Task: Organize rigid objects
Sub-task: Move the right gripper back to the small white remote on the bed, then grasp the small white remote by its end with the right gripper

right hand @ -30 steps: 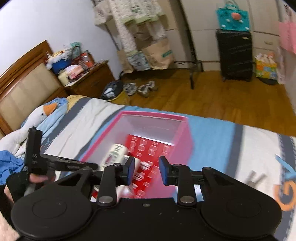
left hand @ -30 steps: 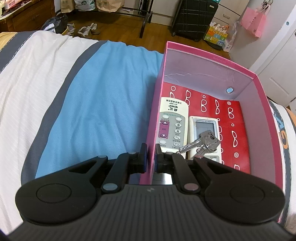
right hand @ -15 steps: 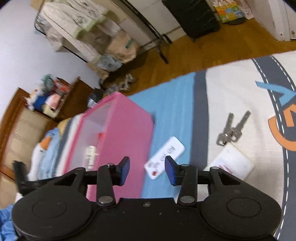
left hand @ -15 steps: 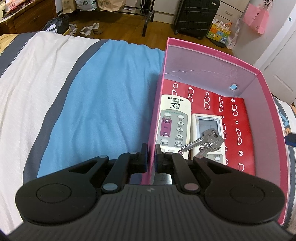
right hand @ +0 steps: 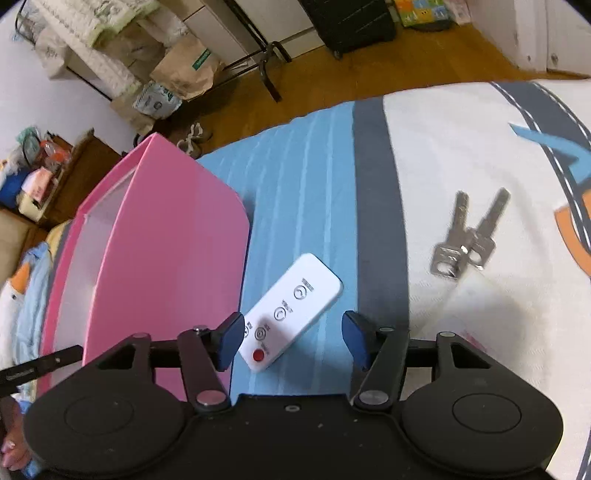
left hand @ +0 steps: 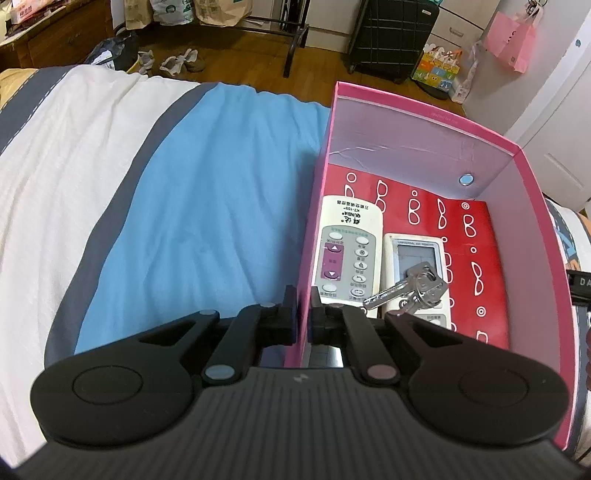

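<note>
A pink box lies on the bed. My left gripper is shut on its left wall near the front. Inside lie a cream remote, a white remote with a screen and a bunch of keys on top of them. In the right wrist view the pink box is at the left. My right gripper is open, just above a small white remote with a red button on the blue stripe. Two joined keys lie on the white bedding to the right.
The bedspread has blue, grey and white stripes. Beyond the bed are a wooden floor, a black suitcase, paper bags, a clothes rack and shoes. A stuffed duck lies at the far left by the box.
My right gripper swung away from the box towards the bedding, came down over the small white remote and opened wider. My left gripper stays shut on the box wall.
</note>
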A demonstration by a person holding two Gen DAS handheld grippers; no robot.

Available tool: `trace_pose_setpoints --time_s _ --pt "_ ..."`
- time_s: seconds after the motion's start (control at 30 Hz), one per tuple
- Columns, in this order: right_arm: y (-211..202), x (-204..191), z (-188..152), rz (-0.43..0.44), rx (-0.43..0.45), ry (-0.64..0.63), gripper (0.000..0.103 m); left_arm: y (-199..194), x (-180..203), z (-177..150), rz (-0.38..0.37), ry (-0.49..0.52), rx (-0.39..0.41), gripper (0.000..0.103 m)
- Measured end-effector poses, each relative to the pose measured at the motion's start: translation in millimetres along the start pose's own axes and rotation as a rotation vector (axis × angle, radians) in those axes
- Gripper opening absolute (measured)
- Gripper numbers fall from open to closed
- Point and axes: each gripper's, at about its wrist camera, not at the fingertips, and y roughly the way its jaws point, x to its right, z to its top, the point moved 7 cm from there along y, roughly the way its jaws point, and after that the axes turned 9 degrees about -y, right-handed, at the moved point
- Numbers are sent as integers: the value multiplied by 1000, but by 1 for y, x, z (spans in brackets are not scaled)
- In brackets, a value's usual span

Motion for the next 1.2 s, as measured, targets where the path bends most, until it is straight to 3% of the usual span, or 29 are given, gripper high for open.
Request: trace_pose_setpoints --time_s 0.2,0.43,0.57,0.73,0.87,1.07,1.2 --pt "9 -4 5 -25 22 10 67 1 -2 3 15 0 0 5" --pt "15 -10 7 -82 79 -68 73 1 0 3 24 19 5 6" --pt "19 -16 12 -138 114 -141 70 0 1 1 31 30 11 6" --pt "14 -20 9 -183 30 -369 60 -1 -2 1 17 21 10 6" --pt "2 -16 4 -189 -21 -455 57 0 -4 1 19 26 13 6" --pt "-15 3 1 -185 -47 -277 63 0 -6 1 12 20 12 6" --pt "-17 -10 -16 -173 -66 -327 67 0 -7 2 13 20 9 7"
